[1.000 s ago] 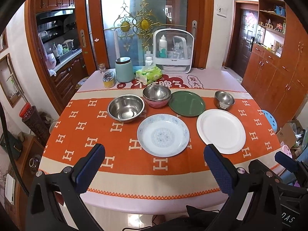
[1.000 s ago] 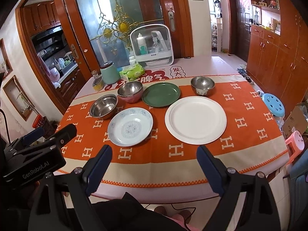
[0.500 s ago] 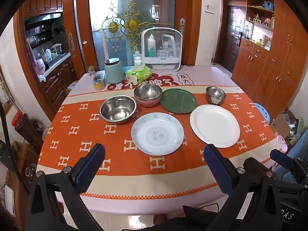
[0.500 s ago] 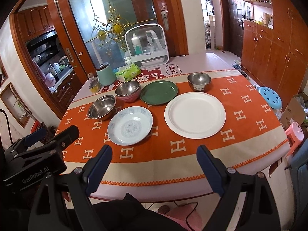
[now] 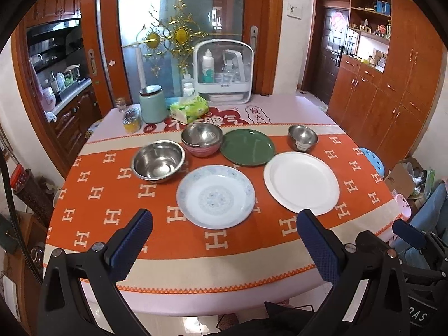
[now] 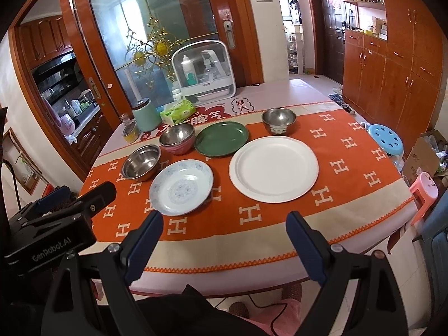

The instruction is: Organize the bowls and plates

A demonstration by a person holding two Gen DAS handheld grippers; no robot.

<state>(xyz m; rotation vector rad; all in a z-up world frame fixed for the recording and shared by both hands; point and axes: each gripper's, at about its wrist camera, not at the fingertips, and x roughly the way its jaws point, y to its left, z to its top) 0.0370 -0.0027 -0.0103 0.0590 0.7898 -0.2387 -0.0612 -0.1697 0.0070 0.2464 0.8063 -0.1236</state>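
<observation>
While both grippers hang short of the bench's near edge, the layout reads:
Near row: patterned plate (image 5: 215, 196) left, white plate (image 5: 301, 182) right, apart.
Far row: large steel bowl (image 5: 158, 161), steel bowl nested in pink bowl (image 5: 202, 139), green plate (image 5: 247, 147), small steel bowl (image 5: 302, 137).
Left gripper (image 5: 224, 238): jaws wide, empty.
Right gripper (image 6: 224, 238): jaws wide, empty.
Bench (image 6: 350, 168): orange patterned cloth.
</observation>
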